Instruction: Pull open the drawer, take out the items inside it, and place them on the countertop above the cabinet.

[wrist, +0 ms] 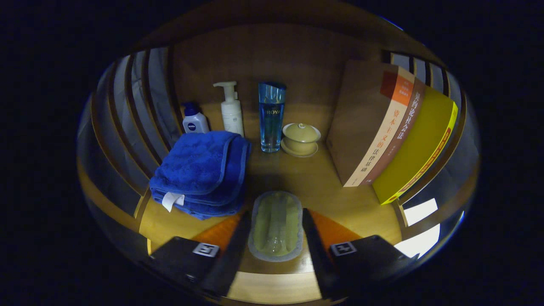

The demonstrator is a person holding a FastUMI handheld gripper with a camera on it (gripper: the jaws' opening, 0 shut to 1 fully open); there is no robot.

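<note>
A: So this is the wooden countertop (pixel 297 178), with a wooden back panel behind it and slatted sides to the left and right?

B: I take it for the countertop above the cabinet, yes. Between the fingers sits the task's thing, a greenish oblong pad with a grey rim (pixel 276 227), maybe a sponge or scrubber; I cannot tell which. It looks to be resting on the wood.

A: Is the gripper (pixel 275 231) clamped on it?

B: The fingers flank it closely on both sides, but I cannot tell whether they press on it or have just let go.

A: How should the placing go, then?

B: If it is held, keep it flat, let it settle fully on the wood, then spread the fingers evenly and draw straight back, so neither finger drags it. There is bare wood just ahead of the fingers, so there is no need to push it further in.

A: And what lies beyond?

B: Ahead and to the left, one folded blue towel (pixel 199 172). Beyond it, two pump or squeeze bottles: one small white bottle with a blue cap (pixel 194 121) and one taller white pump bottle (pixel 231 110). Straight ahead, one tall blue glass bottle (pixel 271 117) and beside it one lidded yellowish cup on a saucer (pixel 301 138). To the right, three books (pixel 395 127) lean together.
</note>
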